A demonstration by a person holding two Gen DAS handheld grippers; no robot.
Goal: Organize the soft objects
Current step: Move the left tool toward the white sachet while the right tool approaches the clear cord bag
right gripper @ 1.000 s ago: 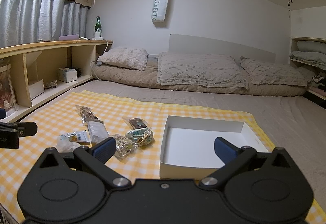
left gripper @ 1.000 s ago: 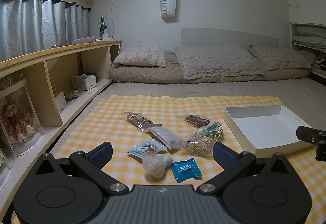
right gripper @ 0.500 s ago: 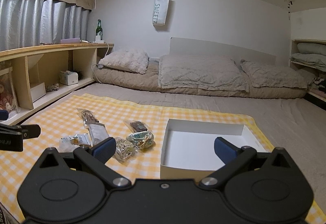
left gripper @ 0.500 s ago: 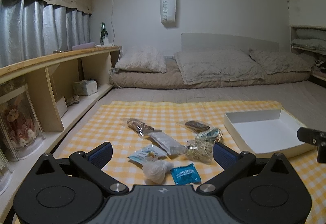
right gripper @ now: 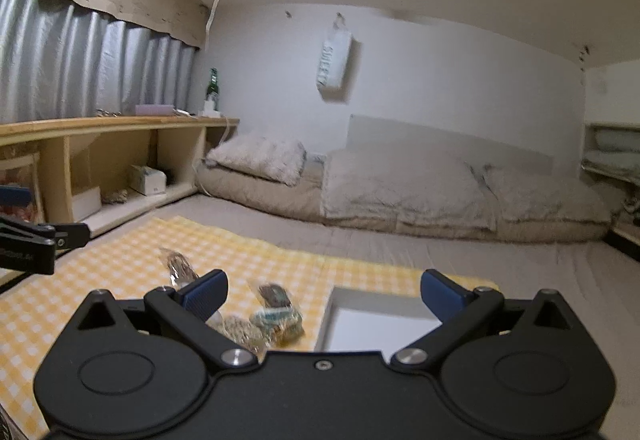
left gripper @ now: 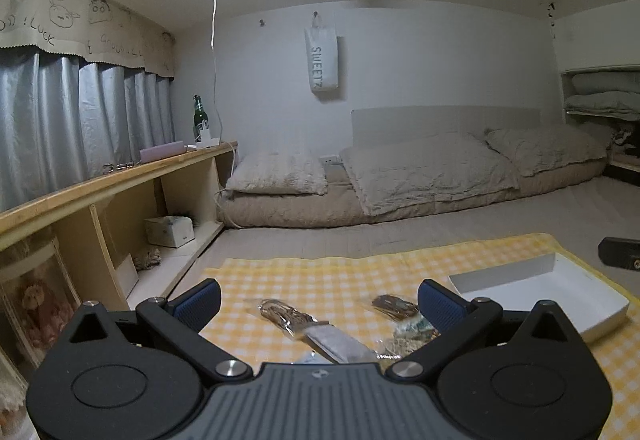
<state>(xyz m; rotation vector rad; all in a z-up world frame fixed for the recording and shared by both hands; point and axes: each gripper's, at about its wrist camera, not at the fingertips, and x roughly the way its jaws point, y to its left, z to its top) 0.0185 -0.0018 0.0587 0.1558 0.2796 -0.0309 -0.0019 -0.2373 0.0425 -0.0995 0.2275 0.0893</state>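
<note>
While above the checked cloth (left gripper: 320,272), left claw (left gripper: 319,298) and right claw (right gripper: 323,290) both wide, empty.

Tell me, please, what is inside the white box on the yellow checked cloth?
The white box shows only bare white floor and walls in the left wrist view; no packet lies there. In the right wrist view, the right gripper covers its near part.

Left gripper (left gripper: 319,299) and right gripper (right gripper: 324,291) both held level, jaws spread wide, gripping nothing
</note>
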